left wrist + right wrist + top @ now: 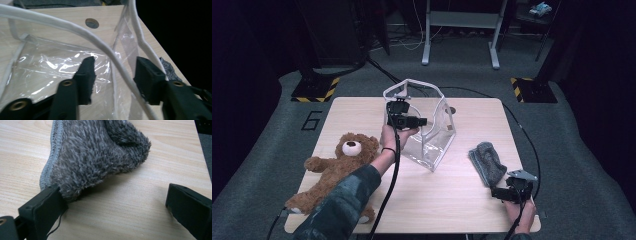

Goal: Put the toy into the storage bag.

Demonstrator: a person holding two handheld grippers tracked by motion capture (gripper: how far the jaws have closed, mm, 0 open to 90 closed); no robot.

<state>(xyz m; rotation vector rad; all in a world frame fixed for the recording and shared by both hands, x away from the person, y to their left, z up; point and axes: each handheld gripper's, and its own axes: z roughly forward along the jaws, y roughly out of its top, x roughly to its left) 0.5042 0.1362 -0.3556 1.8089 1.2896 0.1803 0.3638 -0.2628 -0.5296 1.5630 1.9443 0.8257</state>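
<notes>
Our left tool point(113, 72) gapes around the white rim of the clear bag point(432, 145) mid-worktop, unpinched; right tool point(112, 207) wide beside the grey cloth point(97, 157).

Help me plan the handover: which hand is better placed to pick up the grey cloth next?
Probably the right. The right gripper has open fingers at the grey fuzzy cloth, one touching its edge. The left gripper is at the clear bag's white rim.
</notes>
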